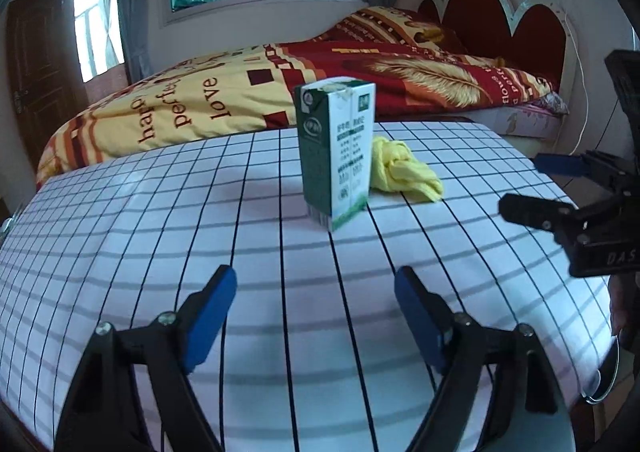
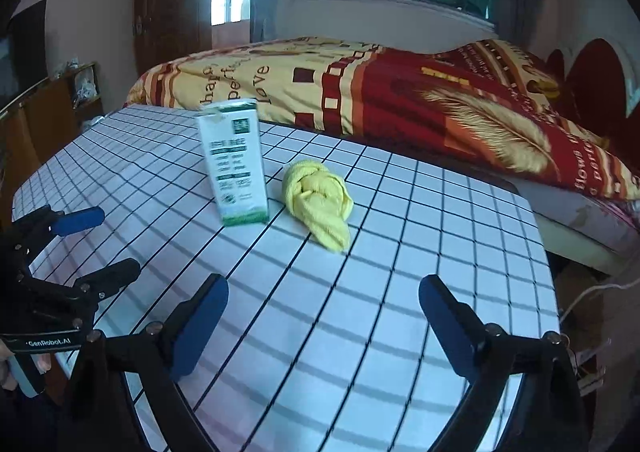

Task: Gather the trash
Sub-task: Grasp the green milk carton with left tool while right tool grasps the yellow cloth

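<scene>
Milk carton upright at frame centre on checked table, long axis vertical, dead ahead of left gripper. Yellow cloth just right of it, facing right gripper. Both jaws apart, empty.

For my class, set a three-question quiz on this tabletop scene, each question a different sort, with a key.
1. True or false: the carton lies flat on the table.
2. Multiple choice: the yellow cloth is (A) on top of the carton, (B) beside the carton on the table, (C) between a gripper's fingers.
3. Fill in: both the left gripper and the right gripper are ____ and hold nothing.

Key: 1 false, it stands upright. 2 B. 3 open.
</scene>
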`<act>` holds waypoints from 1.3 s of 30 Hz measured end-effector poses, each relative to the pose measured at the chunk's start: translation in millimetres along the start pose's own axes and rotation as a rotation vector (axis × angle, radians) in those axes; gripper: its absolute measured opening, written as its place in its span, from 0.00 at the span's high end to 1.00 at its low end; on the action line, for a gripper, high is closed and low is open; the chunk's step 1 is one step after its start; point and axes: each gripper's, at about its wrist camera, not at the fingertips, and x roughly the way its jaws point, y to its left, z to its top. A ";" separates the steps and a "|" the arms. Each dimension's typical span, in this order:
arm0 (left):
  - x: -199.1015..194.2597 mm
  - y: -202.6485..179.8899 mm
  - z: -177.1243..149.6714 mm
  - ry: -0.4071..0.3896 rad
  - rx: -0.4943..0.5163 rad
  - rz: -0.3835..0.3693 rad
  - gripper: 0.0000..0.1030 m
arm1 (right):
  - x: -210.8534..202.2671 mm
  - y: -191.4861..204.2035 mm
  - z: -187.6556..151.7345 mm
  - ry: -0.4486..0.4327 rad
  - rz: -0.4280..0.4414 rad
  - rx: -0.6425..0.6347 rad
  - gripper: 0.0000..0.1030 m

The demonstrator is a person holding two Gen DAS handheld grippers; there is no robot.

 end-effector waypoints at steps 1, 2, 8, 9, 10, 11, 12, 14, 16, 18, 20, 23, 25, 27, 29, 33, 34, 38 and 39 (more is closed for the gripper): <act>5.8 1.2 3.1 0.002 -0.003 -0.007 0.23 | 10.4 -1.4 3.5 0.010 0.006 -0.002 0.09; 13.4 3.6 7.6 0.002 -0.011 -0.016 0.23 | 21.9 -2.7 6.8 0.019 0.009 -0.009 0.11; 46.5 5.8 30.5 -0.006 -0.010 -0.105 0.23 | 68.9 -13.6 18.3 0.054 0.043 -0.020 0.17; 51.1 5.8 33.8 -0.008 -0.005 -0.115 0.23 | 73.2 -14.4 19.6 0.054 0.052 -0.022 0.17; 56.7 5.7 37.1 -0.006 0.002 -0.121 0.23 | 78.4 -14.9 21.2 0.054 0.061 -0.025 0.17; 62.3 5.2 40.7 -0.003 0.011 -0.135 0.23 | 82.7 -14.8 22.4 0.055 0.073 -0.030 0.17; 66.6 4.3 43.7 -0.003 0.022 -0.146 0.23 | 86.8 -14.0 23.4 0.057 0.080 -0.039 0.17; 72.0 1.2 48.4 -0.008 0.046 -0.174 0.24 | 93.5 -11.9 24.9 0.062 0.092 -0.058 0.17; 77.9 -1.4 53.2 -0.007 0.061 -0.199 0.31 | 97.0 -10.7 24.9 0.064 0.100 -0.075 0.17; 86.0 -4.6 57.6 0.014 0.075 -0.206 0.48 | 101.0 -11.1 25.6 0.066 0.108 -0.080 0.17; 86.4 -7.6 58.8 0.008 0.087 -0.185 0.51 | 105.8 -12.8 28.5 0.063 0.113 -0.075 0.18; 83.2 -3.3 58.0 -0.005 0.085 -0.085 0.53 | 109.2 -10.9 33.6 0.056 0.121 -0.068 0.18; 82.7 5.3 55.3 -0.003 0.059 -0.049 0.53 | 112.8 -7.0 38.0 0.054 0.123 -0.069 0.18; 82.7 13.6 52.3 -0.003 0.041 -0.037 0.54 | 118.5 -2.7 43.5 0.055 0.122 -0.071 0.18; 81.3 20.8 50.6 0.000 0.026 -0.020 0.54 | 126.1 0.7 48.8 0.061 0.115 -0.069 0.18; 81.9 23.5 52.1 0.005 0.010 -0.004 0.54 | 140.9 2.6 56.0 0.081 0.104 -0.047 0.20; 82.3 22.2 51.9 0.004 0.012 -0.005 0.54 | 144.1 3.1 57.0 0.087 0.104 -0.040 0.21; 84.6 18.8 53.3 0.003 0.011 -0.019 0.55 | 151.1 4.2 57.6 0.107 0.100 -0.032 0.28; 84.6 18.4 53.0 0.002 0.010 -0.022 0.55 | 151.7 3.6 57.2 0.112 0.107 -0.027 0.32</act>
